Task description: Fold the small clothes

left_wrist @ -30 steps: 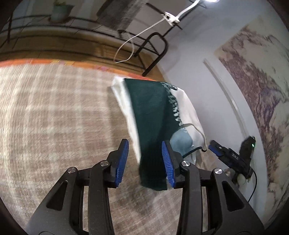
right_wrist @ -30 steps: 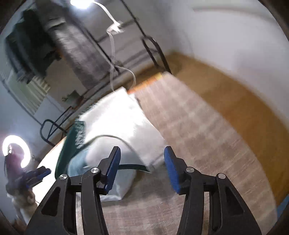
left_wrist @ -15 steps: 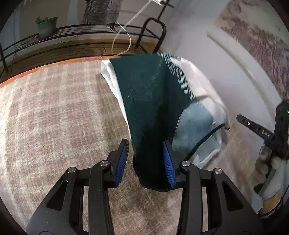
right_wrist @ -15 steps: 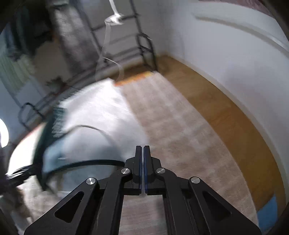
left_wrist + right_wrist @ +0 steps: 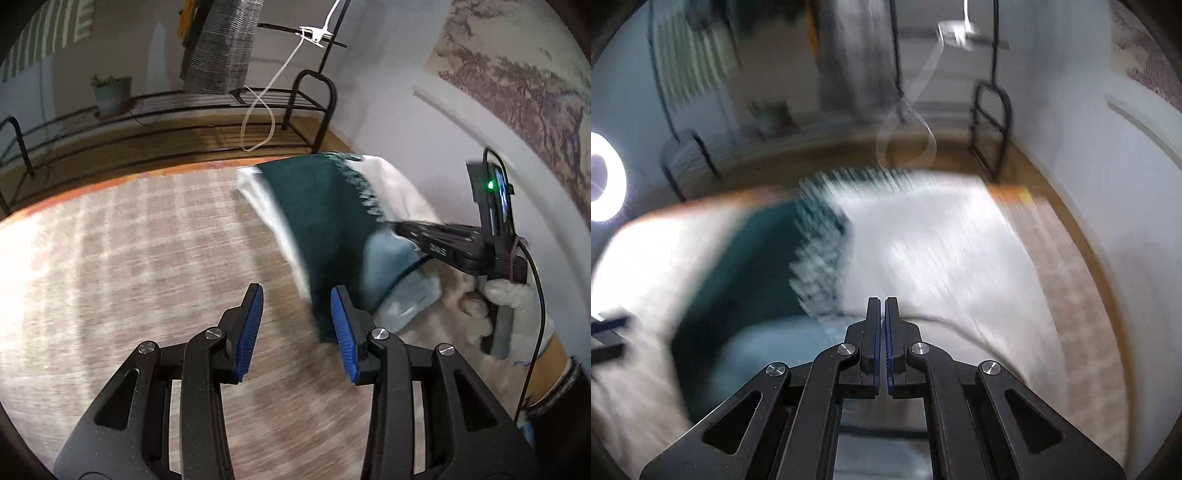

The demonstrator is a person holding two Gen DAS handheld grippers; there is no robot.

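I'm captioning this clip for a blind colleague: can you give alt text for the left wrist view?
The open left hand-held gripper hovers over a plaid rug, its right pad beside the dark green edge of a green-and-white garment. The right hand-held gripper, in a gloved hand, reaches onto the garment from the right.

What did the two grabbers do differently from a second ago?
The right gripper was wide open a second ago; it has closed at the collar edge of the small shirt and reached in over it. Whether it truly pinches cloth is blurred. The left gripper stayed open, and its view has slid so the shirt's green edge sits by its right finger. The rug is unchanged.
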